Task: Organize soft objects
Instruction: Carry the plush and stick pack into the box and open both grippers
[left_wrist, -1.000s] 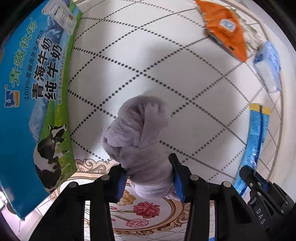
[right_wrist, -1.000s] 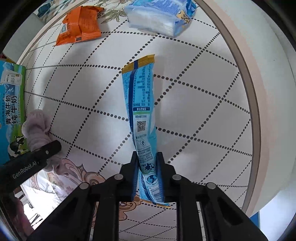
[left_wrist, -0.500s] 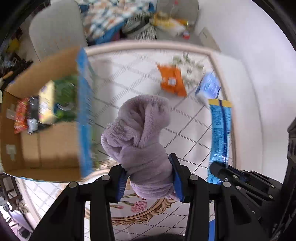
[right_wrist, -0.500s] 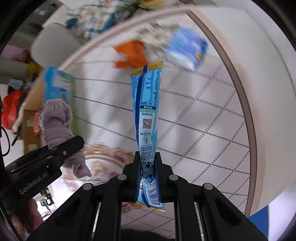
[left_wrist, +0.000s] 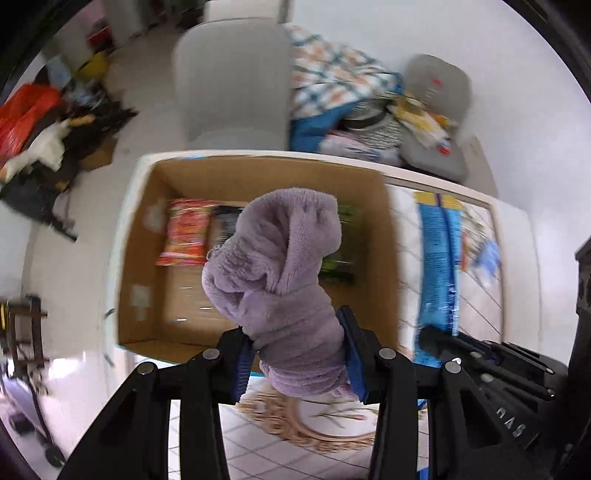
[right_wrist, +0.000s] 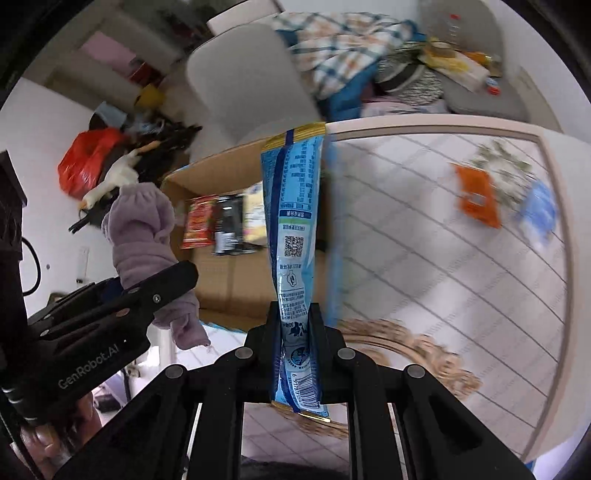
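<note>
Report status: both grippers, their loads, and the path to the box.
Left gripper shut on purple fleece bundle. Right gripper shut on blue packet. Both aloft facing cardboard box; nothing in the way.

Beyond the patterned tablecloth (right_wrist: 461, 266), a grey chair (left_wrist: 231, 77) stands beside a checked blanket (left_wrist: 332, 77) heaped on another grey seat (left_wrist: 437, 110), while a red plastic bag (right_wrist: 86, 160) and dark clutter (left_wrist: 79, 125) lie on the floor.

A lilac fleece bundle (left_wrist: 280, 273), a blue packet (right_wrist: 295, 229), a brown cardboard box (left_wrist: 147, 236), an orange pouch (right_wrist: 476, 195).
</note>
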